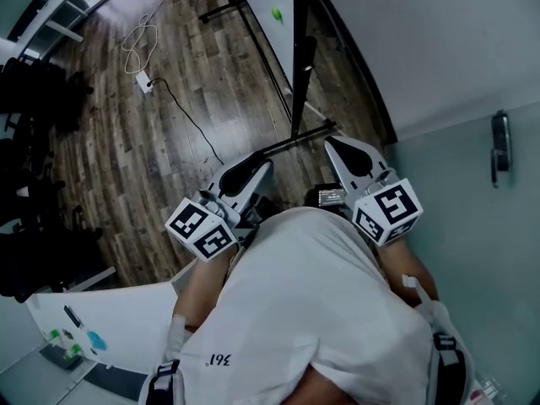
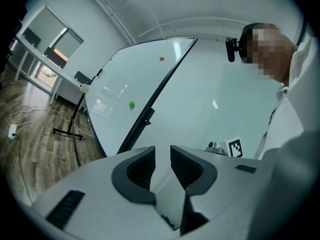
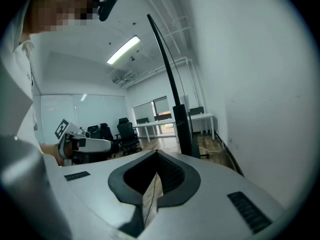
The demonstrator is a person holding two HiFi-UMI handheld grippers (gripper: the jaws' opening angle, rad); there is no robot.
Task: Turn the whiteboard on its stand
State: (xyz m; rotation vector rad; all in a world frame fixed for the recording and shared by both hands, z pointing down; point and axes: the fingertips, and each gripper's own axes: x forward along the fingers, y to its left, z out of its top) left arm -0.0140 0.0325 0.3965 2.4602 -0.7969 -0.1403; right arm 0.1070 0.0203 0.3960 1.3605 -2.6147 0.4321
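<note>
The whiteboard stands edge-on on its black stand at twelve o'clock in the head view, beyond both grippers. The left gripper has its jaws apart with nothing between them, while the right gripper has its jaws pressed together, empty. In the left gripper view, a green magnet and an orange magnet sit on the board around eleven o'clock.

floor: dark wood planks | wall: pale | strip light: lit | office chairs: black | desk: white
</note>
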